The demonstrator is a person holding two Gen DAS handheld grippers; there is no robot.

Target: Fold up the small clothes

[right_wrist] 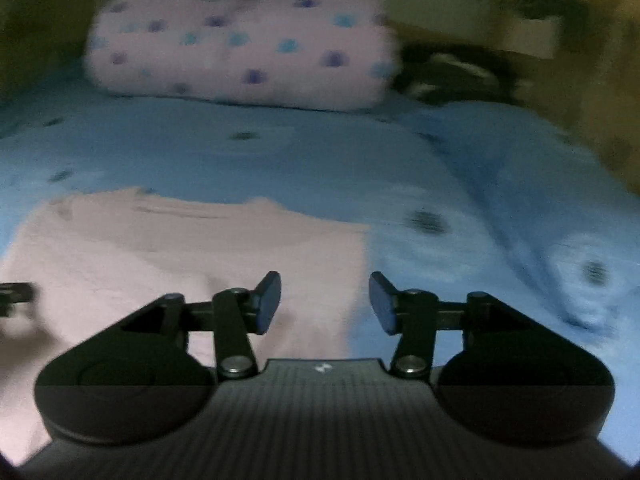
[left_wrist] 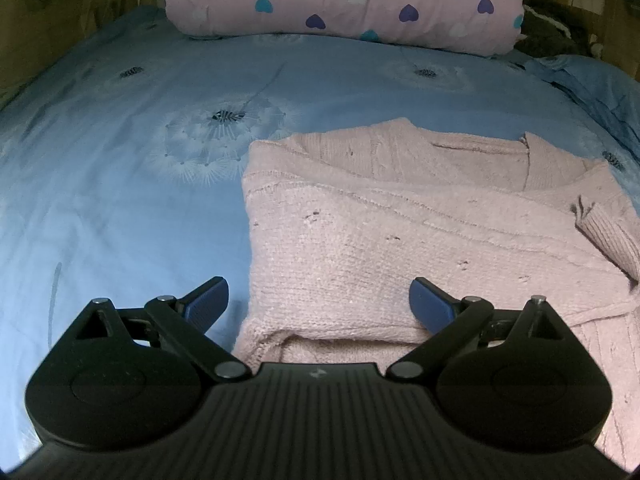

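In the left wrist view, the left hand-held gripper (left_wrist: 319, 304) is closest. Its two blue pads are spread wide apart and hold nothing. They sit over the near left corner of the pink sweater (left_wrist: 400, 240), one pad above the blue bed sheet (left_wrist: 120, 200) and one above the knit. I think it sits there so it can pinch that bottom edge for the next fold. The sweater lies flat on the bed, with its sides already turned in and a ribbed sleeve cuff (left_wrist: 608, 236) resting across the right side. A pink pillow with hearts (left_wrist: 344, 0) sits far back, out of the way.

In the right wrist view, everything is blurry. The right hand-held gripper (right_wrist: 325, 304) is partly open and also holds nothing. It hovers over the right edge of the sweater (right_wrist: 180, 264), where the pink meets the blue bed sheet (right_wrist: 460, 184). It looks ready to take the other bottom corner, so both sides can lift evenly.
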